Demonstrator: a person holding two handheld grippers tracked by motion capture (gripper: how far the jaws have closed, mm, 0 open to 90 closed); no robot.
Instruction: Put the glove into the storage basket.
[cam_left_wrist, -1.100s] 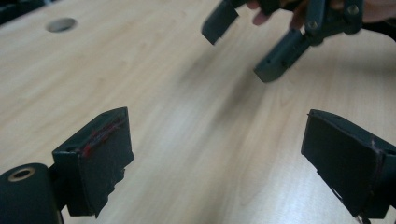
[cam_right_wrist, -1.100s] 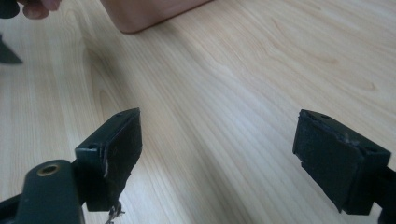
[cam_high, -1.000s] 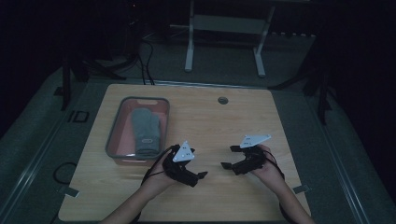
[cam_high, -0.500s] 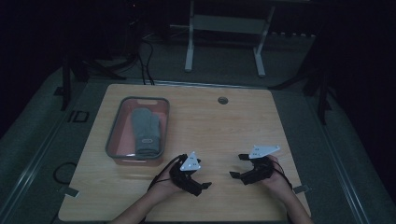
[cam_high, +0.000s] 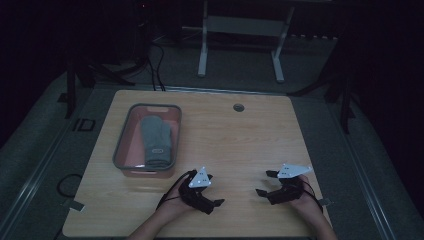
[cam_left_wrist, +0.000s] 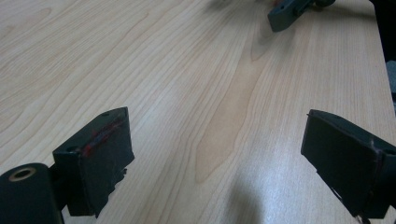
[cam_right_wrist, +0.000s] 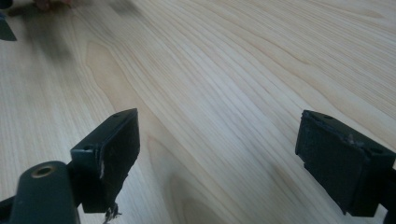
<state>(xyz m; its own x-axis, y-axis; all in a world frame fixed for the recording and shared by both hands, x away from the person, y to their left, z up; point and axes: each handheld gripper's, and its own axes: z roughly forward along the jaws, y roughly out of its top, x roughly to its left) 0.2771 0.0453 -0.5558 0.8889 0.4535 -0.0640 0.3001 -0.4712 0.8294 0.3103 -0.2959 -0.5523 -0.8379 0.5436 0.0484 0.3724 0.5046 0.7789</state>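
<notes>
My left gripper (cam_high: 212, 202) rests low over the wooden table (cam_high: 230, 135) near its front edge, left of centre, held by a hand. Its jaws stand wide open with only bare wood between them (cam_left_wrist: 217, 154). My right gripper (cam_high: 264, 184) sits at the front right, also held by a hand, pointing left toward the other one. It is open too, with nothing between its pads (cam_right_wrist: 219, 154). A tip of the right gripper (cam_left_wrist: 287, 14) appears at the top of the left gripper view.
A grey-rimmed pink bin (cam_high: 122, 150) stands on the left part of the table with a folded grey cloth (cam_high: 156, 140) inside. A round cable hole (cam_high: 238, 107) sits near the far edge. A desk frame (cam_high: 240, 45) and cables lie on the floor beyond.
Both grippers have drawn back toward the front edge of the table and moved apart, the left one slightly right, the right one further right. Both stayed open.
</notes>
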